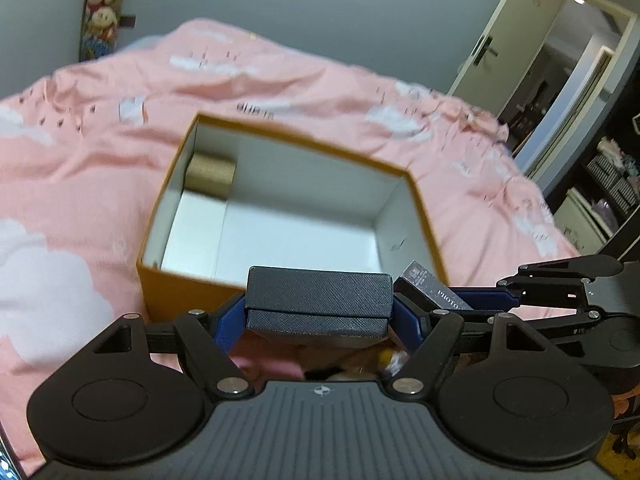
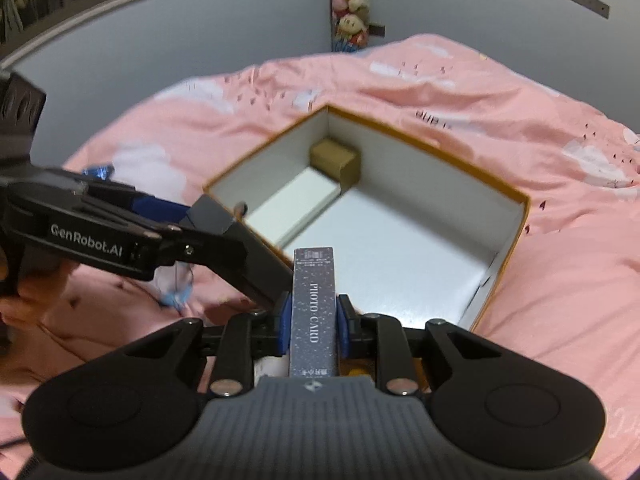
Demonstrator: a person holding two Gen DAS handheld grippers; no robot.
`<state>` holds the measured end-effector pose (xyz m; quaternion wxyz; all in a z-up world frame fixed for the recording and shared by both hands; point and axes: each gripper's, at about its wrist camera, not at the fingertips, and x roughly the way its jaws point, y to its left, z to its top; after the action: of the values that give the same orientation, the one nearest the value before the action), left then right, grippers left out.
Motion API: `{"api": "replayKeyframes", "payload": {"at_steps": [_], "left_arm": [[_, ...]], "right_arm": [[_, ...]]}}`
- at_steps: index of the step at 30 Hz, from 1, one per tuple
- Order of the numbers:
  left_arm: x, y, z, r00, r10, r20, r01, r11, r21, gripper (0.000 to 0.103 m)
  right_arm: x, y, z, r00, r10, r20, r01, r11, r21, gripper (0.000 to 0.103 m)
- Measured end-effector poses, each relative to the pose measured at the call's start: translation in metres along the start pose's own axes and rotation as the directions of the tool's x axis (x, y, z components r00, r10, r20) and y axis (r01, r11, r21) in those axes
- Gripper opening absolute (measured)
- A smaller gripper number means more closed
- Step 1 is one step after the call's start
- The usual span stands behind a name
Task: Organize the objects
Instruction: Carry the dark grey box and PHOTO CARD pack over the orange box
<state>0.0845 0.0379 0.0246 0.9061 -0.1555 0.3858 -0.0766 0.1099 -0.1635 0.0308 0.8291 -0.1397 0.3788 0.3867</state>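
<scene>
Gripping a black case (image 1: 318,300) between wide left fingers (image 1: 228,320); narrow right fingers (image 2: 285,320) clamp a photo-card box (image 2: 314,312), orange box (image 1: 180,296) ahead.

Bedspread (image 1: 100,184): pink, printed with white clouds and small dark marks.
Open box (image 1: 188,292): orange-yellow outside, white walls and floor inside.
Small carton (image 1: 210,174) in its far corner: tan-brown.
Flat slab (image 2: 294,204) beside it: white.
Case (image 1: 318,304) in left gripper (image 1: 318,320): black, fine woven texture.
Card box (image 2: 314,312) in right gripper (image 2: 314,328): dark grey, speckled white, white lettering "PHOTO CARD".
Both grippers: black bodies, blue pads (image 2: 285,328).
Wall (image 1: 260,4): pale grey-blue.
Plush toys (image 2: 350,4): yellow, pink, red.
</scene>
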Motion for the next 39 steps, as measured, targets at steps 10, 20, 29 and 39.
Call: {"api": "replayKeyframes", "payload": {"at_steps": [10,20,29,39], "left_arm": [[0.008,-0.01,0.034,0.993,0.021,0.118,-0.024,0.999,0.029,0.087],[0.068,-0.007,0.049,0.987,0.116,0.111,-0.123,0.991,0.06,0.087],[0.118,0.002,0.046,0.983,0.182,0.008,-0.182,0.982,0.06,0.087],[0.147,0.007,0.043,0.964,0.236,-0.12,-0.231,0.971,0.059,0.087]], "right_arm": [[-0.019,-0.021,0.029,0.984,-0.089,0.151,0.069,0.988,0.137,0.024],[0.035,-0.065,0.039,0.985,-0.133,0.109,0.085,0.928,0.364,0.024],[0.087,-0.088,0.031,0.996,-0.088,0.027,0.063,0.863,0.501,0.024],[0.114,-0.097,0.027,0.999,-0.038,-0.017,0.041,0.843,0.536,0.024]]}}
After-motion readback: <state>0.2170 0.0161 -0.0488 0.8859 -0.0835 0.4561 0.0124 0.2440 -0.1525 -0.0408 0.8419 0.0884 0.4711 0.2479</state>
